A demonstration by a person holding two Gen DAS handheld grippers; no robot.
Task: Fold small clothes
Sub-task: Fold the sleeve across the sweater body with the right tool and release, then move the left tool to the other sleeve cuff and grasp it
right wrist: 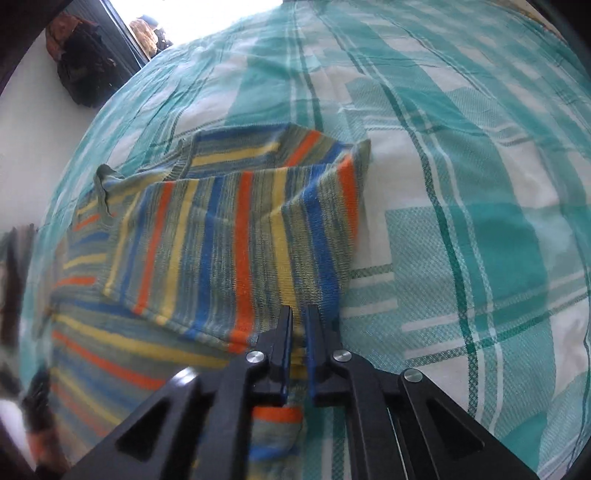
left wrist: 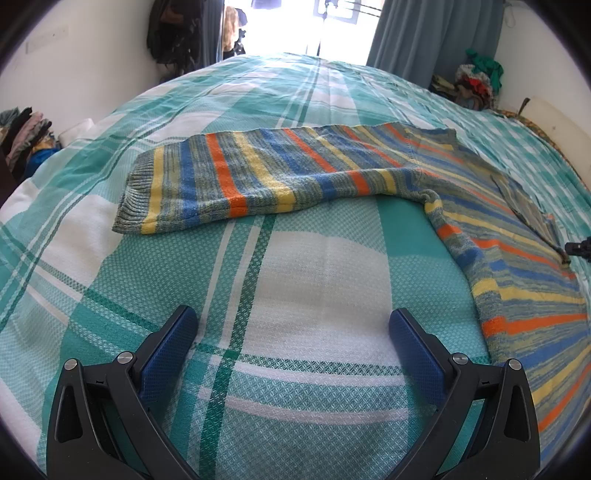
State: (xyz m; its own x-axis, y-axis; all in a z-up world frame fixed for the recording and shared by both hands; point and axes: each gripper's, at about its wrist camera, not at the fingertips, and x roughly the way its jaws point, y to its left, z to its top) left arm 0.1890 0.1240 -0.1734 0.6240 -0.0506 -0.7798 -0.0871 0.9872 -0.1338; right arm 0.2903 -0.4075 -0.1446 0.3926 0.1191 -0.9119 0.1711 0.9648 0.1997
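A striped knit sweater (left wrist: 280, 173) in blue, orange, yellow and grey-green lies on the bed, one sleeve stretched out to the left. My left gripper (left wrist: 293, 321) hovers open over bare bedspread, short of the sleeve, holding nothing. In the right wrist view the other sleeve (right wrist: 236, 236) is folded across the sweater's body. My right gripper (right wrist: 300, 314) is shut on that sleeve near its cuff, with cloth pinched between the pads and the cuff end (right wrist: 277, 417) hanging below the jaws. The right gripper's tip (left wrist: 578, 246) shows at the far right edge of the left wrist view.
A teal and white plaid bedspread (left wrist: 314, 280) covers the bed. Clothes are piled at the left wall (left wrist: 26, 136) and in the far right corner (left wrist: 476, 81). Dark bags (left wrist: 173, 33) hang by a bright doorway, next to a grey-blue curtain (left wrist: 436, 37).
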